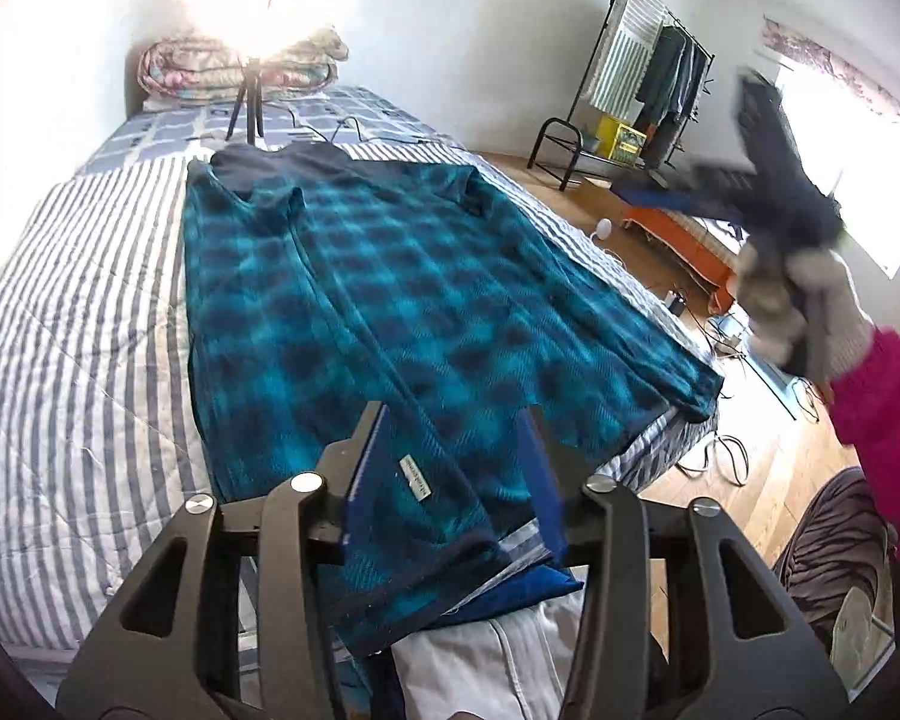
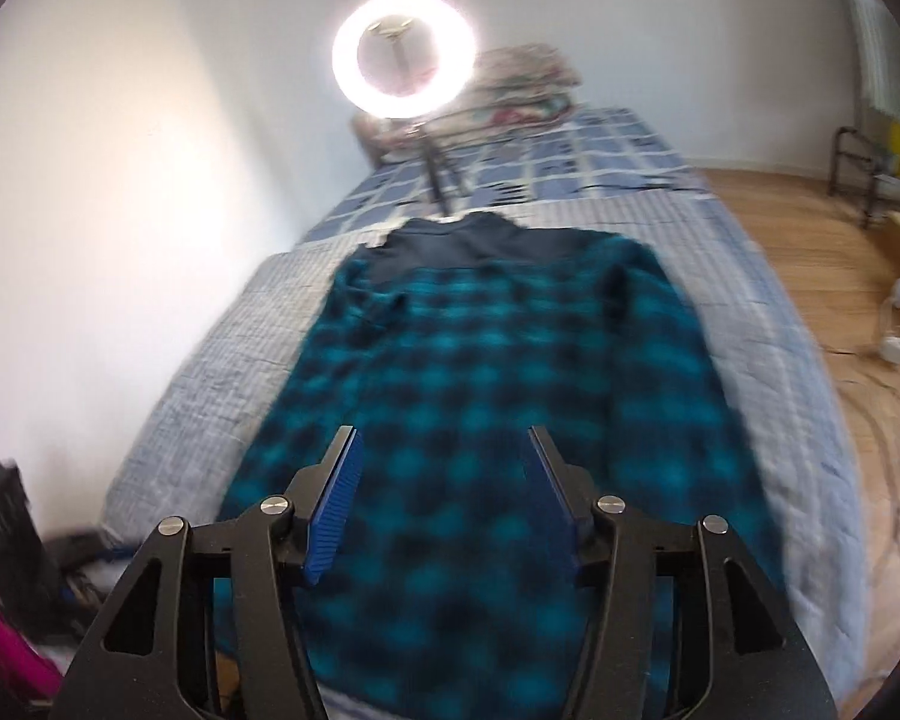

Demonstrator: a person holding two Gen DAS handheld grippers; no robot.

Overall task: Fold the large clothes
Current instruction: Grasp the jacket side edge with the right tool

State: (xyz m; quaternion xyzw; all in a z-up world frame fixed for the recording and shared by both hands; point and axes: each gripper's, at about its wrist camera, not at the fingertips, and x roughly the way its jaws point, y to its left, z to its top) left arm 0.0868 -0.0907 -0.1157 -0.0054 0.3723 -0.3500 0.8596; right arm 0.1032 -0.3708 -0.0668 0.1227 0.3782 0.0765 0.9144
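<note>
A teal plaid shirt (image 2: 486,408) lies flat on the striped bed (image 1: 72,312), stretching ahead of both jaws toward a lit ring light (image 2: 403,54). The left gripper (image 1: 456,426) stands partly open with the shirt's hem between its jaws, unpinched. The right gripper (image 2: 444,450) hangs half open, empty, above the shirt; wooden floor (image 2: 810,228) lies right of it.

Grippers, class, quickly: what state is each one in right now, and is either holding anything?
Left gripper: open, above the hem of the teal and black plaid fleece shirt, not clamping it.
Right gripper: open, holding nothing.
</note>
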